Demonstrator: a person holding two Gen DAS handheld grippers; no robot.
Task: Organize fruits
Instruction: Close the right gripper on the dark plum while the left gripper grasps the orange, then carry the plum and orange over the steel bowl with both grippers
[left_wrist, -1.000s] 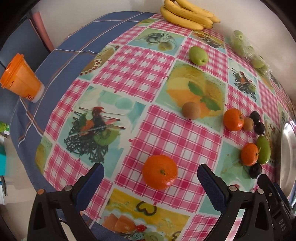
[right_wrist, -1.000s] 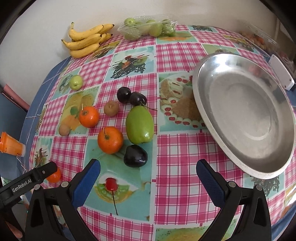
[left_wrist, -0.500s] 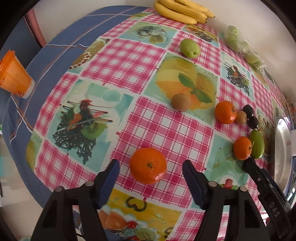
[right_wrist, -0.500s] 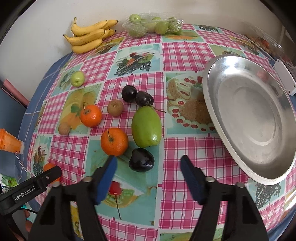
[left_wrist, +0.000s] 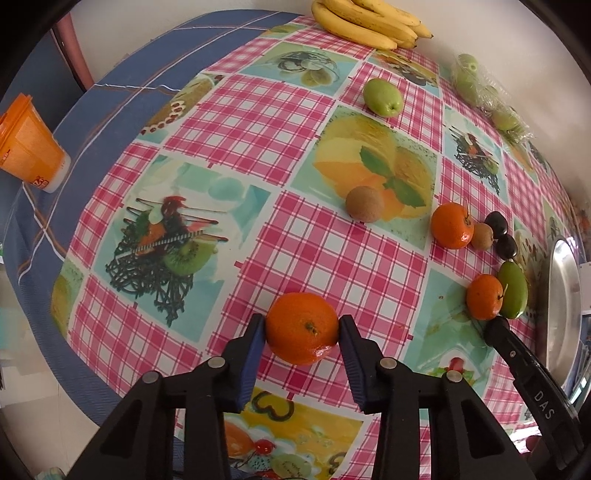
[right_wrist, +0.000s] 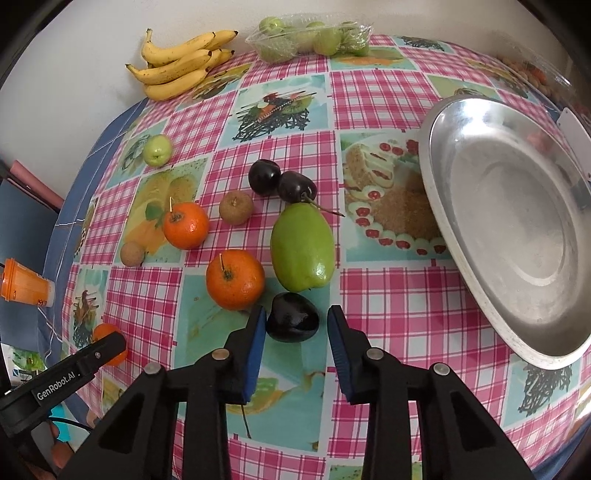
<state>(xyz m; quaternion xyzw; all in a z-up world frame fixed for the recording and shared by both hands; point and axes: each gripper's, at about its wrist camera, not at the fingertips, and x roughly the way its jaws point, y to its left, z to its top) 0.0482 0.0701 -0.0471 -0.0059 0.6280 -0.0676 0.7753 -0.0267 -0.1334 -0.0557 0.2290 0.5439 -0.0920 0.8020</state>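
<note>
In the left wrist view my left gripper (left_wrist: 302, 330) is shut on an orange (left_wrist: 302, 326) that rests on the checked tablecloth near the front left edge. In the right wrist view my right gripper (right_wrist: 293, 325) has its blue pads on either side of a dark plum (right_wrist: 292, 316); the left pad touches it and a small gap shows at the right pad. A green mango (right_wrist: 302, 248), two more oranges (right_wrist: 235, 278) (right_wrist: 185, 225), two dark plums (right_wrist: 281, 181) and small brown fruits (right_wrist: 235, 206) lie just beyond. A silver tray (right_wrist: 517, 221) sits to the right.
Bananas (right_wrist: 177, 66) and a clear pack of green fruit (right_wrist: 310, 37) lie at the far edge by the wall. A green apple (right_wrist: 157, 149) lies at the left. An orange cup (left_wrist: 29, 147) stands on the blue cloth at the left edge.
Both grippers moved forward and closed in. The left jaws shut on the orange. The right jaws narrowed around the dark plum, covering the red cherry seen earlier.
</note>
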